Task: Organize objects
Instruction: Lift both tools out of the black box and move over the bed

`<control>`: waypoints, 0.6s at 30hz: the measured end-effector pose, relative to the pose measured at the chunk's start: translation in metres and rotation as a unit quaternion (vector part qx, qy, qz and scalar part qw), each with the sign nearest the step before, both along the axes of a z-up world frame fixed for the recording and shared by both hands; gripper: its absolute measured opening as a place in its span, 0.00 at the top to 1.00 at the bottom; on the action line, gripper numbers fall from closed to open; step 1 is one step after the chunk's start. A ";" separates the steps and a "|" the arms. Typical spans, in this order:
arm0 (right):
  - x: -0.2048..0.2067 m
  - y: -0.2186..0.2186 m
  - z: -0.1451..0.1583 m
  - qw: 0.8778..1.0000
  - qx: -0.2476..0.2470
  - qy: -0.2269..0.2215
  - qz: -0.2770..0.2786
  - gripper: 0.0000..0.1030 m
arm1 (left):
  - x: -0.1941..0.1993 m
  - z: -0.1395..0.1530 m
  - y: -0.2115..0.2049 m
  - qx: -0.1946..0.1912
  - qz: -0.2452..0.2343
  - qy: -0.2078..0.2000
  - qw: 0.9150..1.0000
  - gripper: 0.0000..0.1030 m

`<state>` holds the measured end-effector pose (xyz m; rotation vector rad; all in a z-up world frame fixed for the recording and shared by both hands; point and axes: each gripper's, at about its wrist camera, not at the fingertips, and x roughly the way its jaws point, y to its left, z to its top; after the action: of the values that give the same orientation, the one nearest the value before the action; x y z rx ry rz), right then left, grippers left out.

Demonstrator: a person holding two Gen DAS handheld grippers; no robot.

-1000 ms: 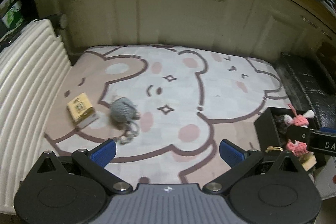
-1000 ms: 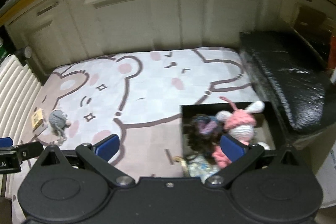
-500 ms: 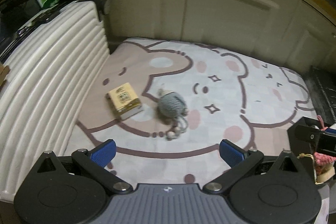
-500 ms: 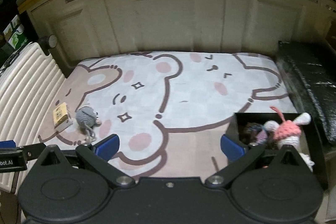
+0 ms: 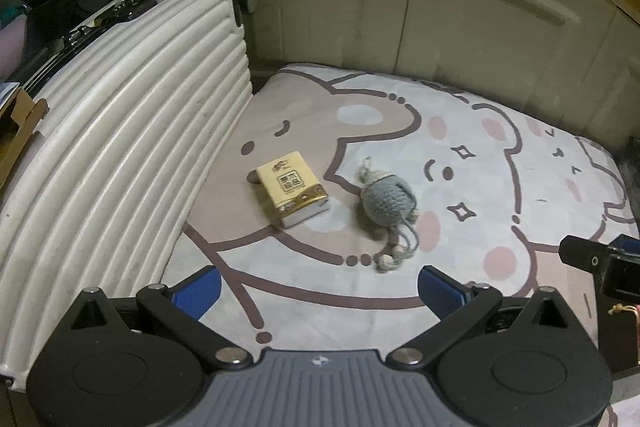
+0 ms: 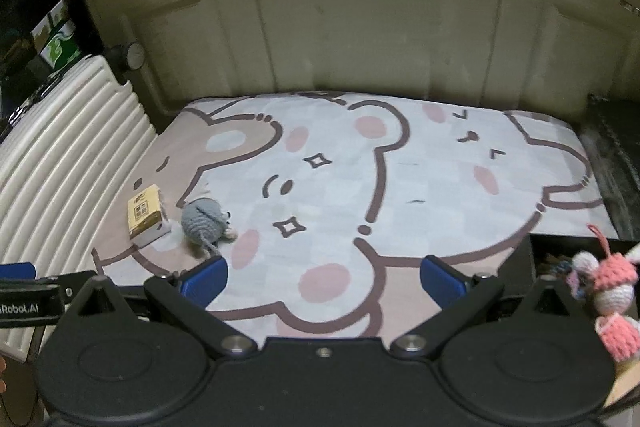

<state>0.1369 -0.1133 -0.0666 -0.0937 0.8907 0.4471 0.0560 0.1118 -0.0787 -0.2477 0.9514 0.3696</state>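
A: Status, left claw (image 5: 318,291)?
B: Spread wide, nothing between the blue pads (image 5: 198,293). Hovers above the printed cartoon-bear mat (image 5: 472,163), near edge.

A: Right claw (image 6: 323,281)?
B: Also wide, empty. Its tip shows at the right edge of the left-wrist view.

A: Task items, location and orientation?
B: Small yellow rectangular tissue pack (image 5: 293,187) lies flat on the mat, left side, long axis running diagonally from far-left to near-right. Just beside it, apart, on its right: grey crocheted round toy (image 5: 387,201), body end away from the claw, beaded strings (image 5: 394,253) trailing toward it.

A: Surroundings?
B: White ribbed hard-shell suitcase (image 5: 120,155) borders the mat on the left, close to the pack. Cream cabinet doors (image 5: 400,7) at rear. Black open box (image 6: 536,255) at the mat's right corner holds a pink-and-white crocheted bunny (image 6: 614,291) plus other knit items, too dark to identify. Nothing lies between the left claw and the strings.
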 end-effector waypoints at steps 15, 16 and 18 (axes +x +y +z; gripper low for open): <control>0.016 0.022 -0.028 0.998 0.012 -0.029 0.062 0.00 | 0.027 -0.020 0.028 -0.027 0.062 -0.018 0.998 0.01; 0.018 0.024 -0.030 0.997 0.017 -0.031 0.065 0.00 | 0.029 -0.022 0.028 -0.027 0.062 -0.016 0.998 0.01; 0.021 0.029 -0.034 0.997 0.023 -0.033 0.069 0.00 | 0.033 -0.026 0.030 -0.030 0.066 -0.012 0.997 0.02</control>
<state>0.1582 -0.0847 -0.1010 -0.1265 0.8108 0.5895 0.0893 0.1417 -0.1052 -0.3697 0.9261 0.4595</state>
